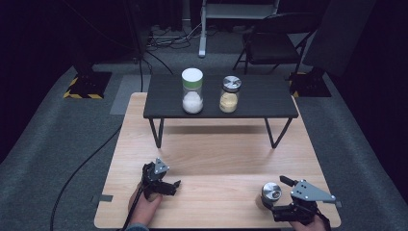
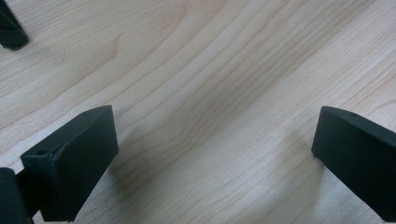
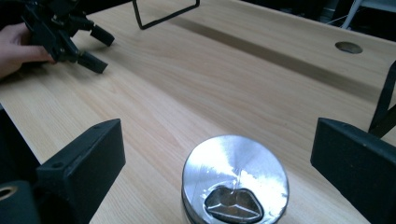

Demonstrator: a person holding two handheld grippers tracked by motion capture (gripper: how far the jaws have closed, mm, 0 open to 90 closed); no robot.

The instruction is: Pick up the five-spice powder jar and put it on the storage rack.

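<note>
1. Your right tongs gape wide around the steel-lidded jar at the counter's near right, not touching it.
2. Your left tongs hang released above bare wood.

I see a light wooden table on grey carpet. A low black shelf on thin metal legs stands at the table's far edge. Beyond the table, a dark folding chair and cables sit in dim light; hazard-striped stand bases flank it.
</note>
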